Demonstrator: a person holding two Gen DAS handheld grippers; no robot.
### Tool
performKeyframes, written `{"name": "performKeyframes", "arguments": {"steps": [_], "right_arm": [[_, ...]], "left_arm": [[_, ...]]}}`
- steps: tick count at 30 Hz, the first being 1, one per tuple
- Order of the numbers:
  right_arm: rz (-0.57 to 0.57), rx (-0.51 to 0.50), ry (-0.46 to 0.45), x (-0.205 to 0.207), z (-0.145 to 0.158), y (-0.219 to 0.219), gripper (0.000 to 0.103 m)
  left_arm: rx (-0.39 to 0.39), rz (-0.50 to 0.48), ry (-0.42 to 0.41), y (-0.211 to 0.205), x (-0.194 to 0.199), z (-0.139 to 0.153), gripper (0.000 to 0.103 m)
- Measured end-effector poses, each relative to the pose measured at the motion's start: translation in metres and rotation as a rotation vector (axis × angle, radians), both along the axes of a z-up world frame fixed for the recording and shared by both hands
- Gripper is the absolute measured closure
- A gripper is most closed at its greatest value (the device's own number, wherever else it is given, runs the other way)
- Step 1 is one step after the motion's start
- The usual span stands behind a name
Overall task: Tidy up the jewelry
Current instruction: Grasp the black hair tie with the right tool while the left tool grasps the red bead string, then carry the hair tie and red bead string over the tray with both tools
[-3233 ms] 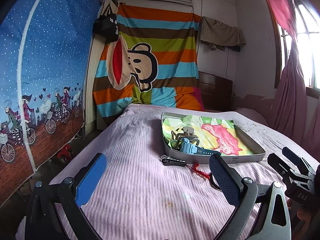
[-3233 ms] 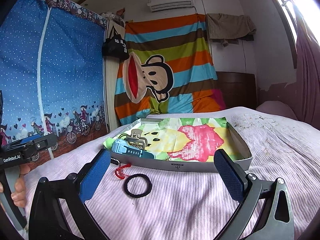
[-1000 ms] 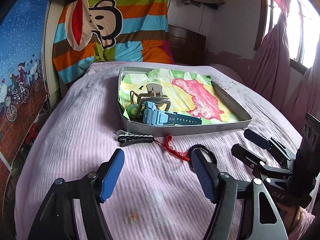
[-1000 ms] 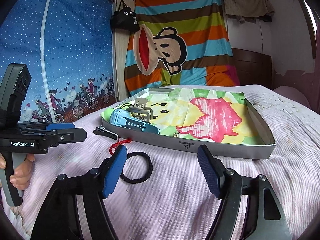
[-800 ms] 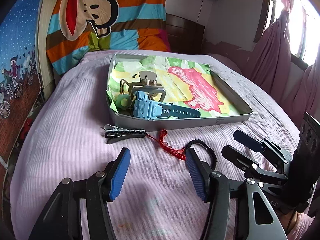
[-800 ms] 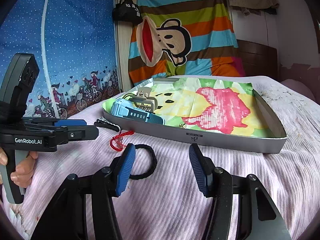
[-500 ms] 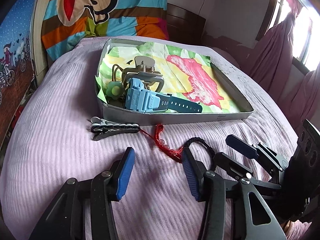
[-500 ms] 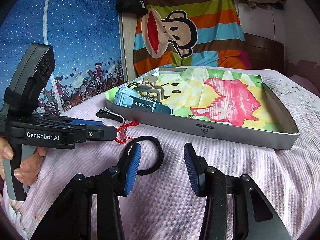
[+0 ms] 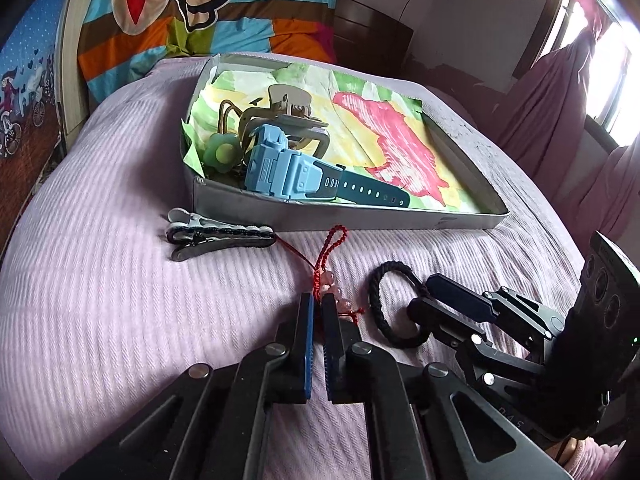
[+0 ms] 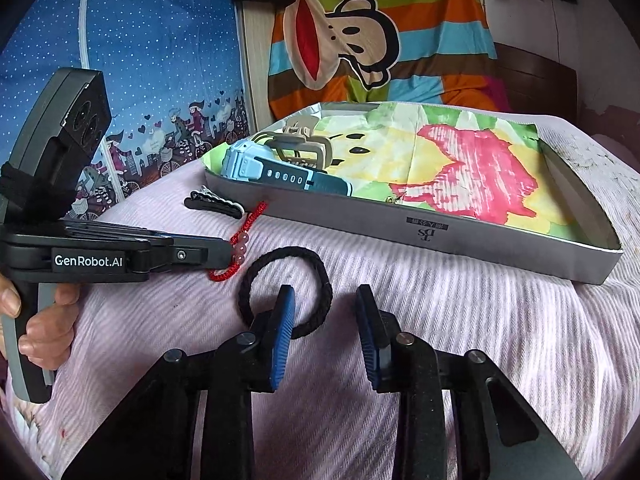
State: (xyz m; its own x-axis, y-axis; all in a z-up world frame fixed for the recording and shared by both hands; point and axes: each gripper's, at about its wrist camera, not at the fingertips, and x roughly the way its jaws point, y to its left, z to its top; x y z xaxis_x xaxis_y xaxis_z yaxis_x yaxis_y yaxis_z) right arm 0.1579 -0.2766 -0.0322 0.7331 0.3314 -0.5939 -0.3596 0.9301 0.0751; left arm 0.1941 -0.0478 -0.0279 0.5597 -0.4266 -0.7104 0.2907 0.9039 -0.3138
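Observation:
A red cord bracelet (image 9: 332,256) with pink beads lies on the pink bedspread in front of the grey tray (image 9: 360,216). My left gripper (image 9: 317,304) is shut on its cord near the beads; the right wrist view shows the same grip (image 10: 224,254) beside the beads (image 10: 240,246). A black hair tie (image 10: 288,252) lies flat to its right. My right gripper (image 10: 325,290) is closing. One finger stands inside the loop and one outside, with the tie's right side between the pads and untouched. In the left wrist view the right gripper (image 9: 424,292) straddles the hair tie (image 9: 394,266).
The tray (image 10: 480,240) holds a blue watch (image 9: 280,172), a beige claw clip (image 9: 288,108) and a green flower tie (image 9: 222,152) at its left end. A black hair clip (image 9: 216,236) lies on the bed before the tray. A person's hand (image 10: 44,320) grips the left handle.
Both grippers came down and forward onto the bed. The left jaws went from wide to shut on the red bracelet. The right jaws narrowed around the hair tie's edge.

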Motion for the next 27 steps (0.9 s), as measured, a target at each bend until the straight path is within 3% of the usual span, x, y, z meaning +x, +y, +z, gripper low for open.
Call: {"name": "performKeyframes", "arguments": {"steps": [5,7,19,27], "right_arm": [[0.008,0.01,0.013,0.002,-0.001,-0.001,0.095],[0.006,0.014,0.012,0.001,-0.001,-0.002,0.098],[-0.028,0.099,-0.113,-0.028,0.012,-0.022,0.098],[-0.041,0.12,-0.138,-0.03,0.015,-0.027,0.098]], "left_arm": [[0.012,-0.003,-0.012,0.001,-0.007,0.001,0.099],[0.018,-0.004,-0.021,0.001,-0.012,0.002,0.1],[-0.031,0.033,-0.104,0.023,-0.05,0.011,0.1],[-0.049,0.056,-0.131,0.028,-0.055,0.013,0.1]]}}
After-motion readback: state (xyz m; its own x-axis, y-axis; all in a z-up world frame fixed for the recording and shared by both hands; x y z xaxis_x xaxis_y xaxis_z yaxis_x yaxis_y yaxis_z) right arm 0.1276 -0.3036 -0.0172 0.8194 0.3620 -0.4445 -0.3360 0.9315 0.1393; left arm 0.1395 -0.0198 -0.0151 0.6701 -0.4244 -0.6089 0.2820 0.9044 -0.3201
